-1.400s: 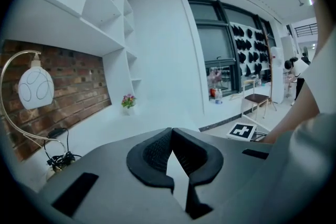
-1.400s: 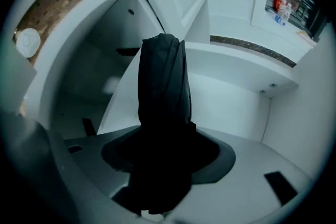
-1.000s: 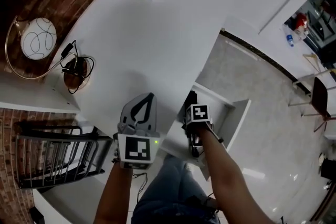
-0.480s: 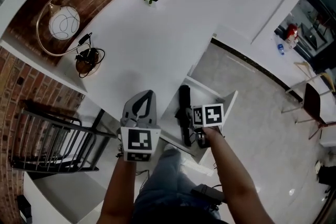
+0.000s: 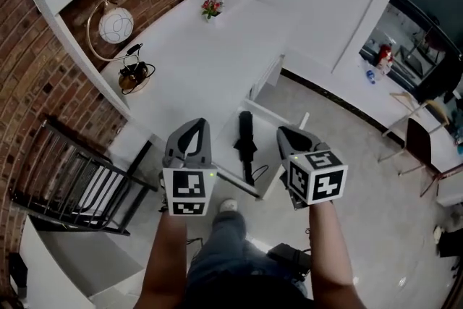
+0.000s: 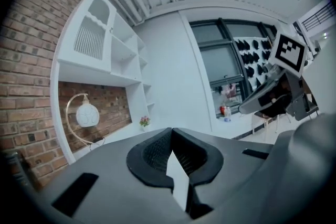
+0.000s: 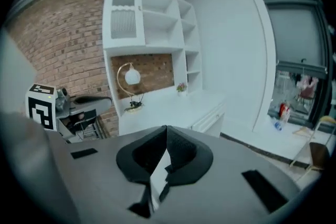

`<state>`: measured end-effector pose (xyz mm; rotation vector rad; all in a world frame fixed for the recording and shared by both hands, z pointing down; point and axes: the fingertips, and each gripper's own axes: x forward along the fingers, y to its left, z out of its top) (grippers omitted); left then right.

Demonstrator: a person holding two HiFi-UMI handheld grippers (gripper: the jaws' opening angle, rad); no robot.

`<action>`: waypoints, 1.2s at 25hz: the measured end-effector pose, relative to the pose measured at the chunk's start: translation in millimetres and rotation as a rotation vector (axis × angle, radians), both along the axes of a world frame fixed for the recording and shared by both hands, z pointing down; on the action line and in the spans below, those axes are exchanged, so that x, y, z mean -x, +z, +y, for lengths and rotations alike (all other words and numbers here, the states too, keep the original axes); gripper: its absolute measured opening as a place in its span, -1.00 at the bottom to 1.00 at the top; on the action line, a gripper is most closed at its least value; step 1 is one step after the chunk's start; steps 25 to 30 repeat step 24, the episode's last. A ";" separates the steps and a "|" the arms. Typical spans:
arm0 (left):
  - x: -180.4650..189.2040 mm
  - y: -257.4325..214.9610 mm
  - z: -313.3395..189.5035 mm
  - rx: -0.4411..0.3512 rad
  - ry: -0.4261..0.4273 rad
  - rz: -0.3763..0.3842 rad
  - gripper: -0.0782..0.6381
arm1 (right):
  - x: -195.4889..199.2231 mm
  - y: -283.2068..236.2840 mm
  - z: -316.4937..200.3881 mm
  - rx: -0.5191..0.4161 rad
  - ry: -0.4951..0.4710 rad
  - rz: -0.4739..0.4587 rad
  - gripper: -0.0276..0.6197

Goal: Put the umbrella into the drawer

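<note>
Fingers [image 6: 156, 150] of the left gripper [image 5: 199, 125] meet at the tips with nothing between them; right gripper [image 5: 286, 134] fingers [image 7: 181, 153] likewise pressed together on nothing. Both grippers are level with each other, high above the floor, well clear of the drawer [image 5: 228, 145]

Change over the last second:
- a second ago the right gripper was down inside the drawer, at the umbrella
- half a second ago it sat just beside the umbrella's near end, jaws parted
- now it has lifted away and closed empty; left gripper has risen with it
- head view has pulled back, so more brick wall [image 5: 32, 83] and the globe lamp [image 5: 116, 25] show

Umbrella [image 5: 246, 140]: black, folded, lying lengthwise in the open white drawer, strap end toward the person, untouched by either gripper. Drawer stands pulled out from the white desk [image 5: 210, 54]

Reading: release done, umbrella delivered, so the named task looks complete. Drawer left open; shutting it is not asked for, but would be the only step left if wanted
</note>
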<state>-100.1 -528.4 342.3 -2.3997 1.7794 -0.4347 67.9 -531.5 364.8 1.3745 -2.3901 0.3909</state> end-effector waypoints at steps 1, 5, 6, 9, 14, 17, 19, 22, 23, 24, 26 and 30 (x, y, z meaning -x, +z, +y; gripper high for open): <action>-0.3 -5.7 8.3 -0.014 -0.004 0.005 -0.78 | -5.6 -18.2 10.4 -0.064 0.012 0.009 -0.91; -0.6 -32.7 37.5 -0.073 -0.014 0.021 -0.78 | -26.7 -68.2 50.8 -0.235 0.063 -0.007 -0.91; -0.7 -39.8 43.5 -0.088 -0.016 0.024 -0.78 | -31.8 -76.5 58.9 -0.265 0.074 0.001 -0.91; -0.5 -56.8 58.0 -0.127 -0.024 0.026 -0.78 | -46.2 -95.8 78.6 -0.370 0.102 0.073 -0.91; 2.8 -73.1 68.1 -0.164 -0.029 0.028 -0.78 | -59.8 -105.1 95.2 -0.422 0.140 0.204 -0.91; 3.4 -78.4 69.5 -0.171 -0.022 0.027 -0.78 | -60.6 -98.0 96.2 -0.351 0.147 0.230 -0.91; 3.4 -80.8 69.5 -0.173 -0.015 0.025 -0.78 | -59.4 -93.6 95.3 -0.310 0.149 0.244 -0.91; 5.0 -81.3 67.0 -0.169 -0.004 0.026 -0.78 | -55.5 -89.9 91.7 -0.276 0.151 0.272 -0.91; 6.0 -81.1 65.8 -0.166 -0.001 0.027 -0.78 | -53.5 -89.6 90.3 -0.269 0.150 0.277 -0.91; 7.1 -80.9 64.4 -0.164 0.002 0.027 -0.78 | -51.4 -89.4 88.8 -0.262 0.149 0.281 -0.91; 7.1 -80.9 64.4 -0.164 0.002 0.027 -0.78 | -51.4 -89.4 88.8 -0.262 0.149 0.281 -0.91; 7.1 -80.9 64.4 -0.164 0.002 0.027 -0.78 | -51.4 -89.4 88.8 -0.262 0.149 0.281 -0.91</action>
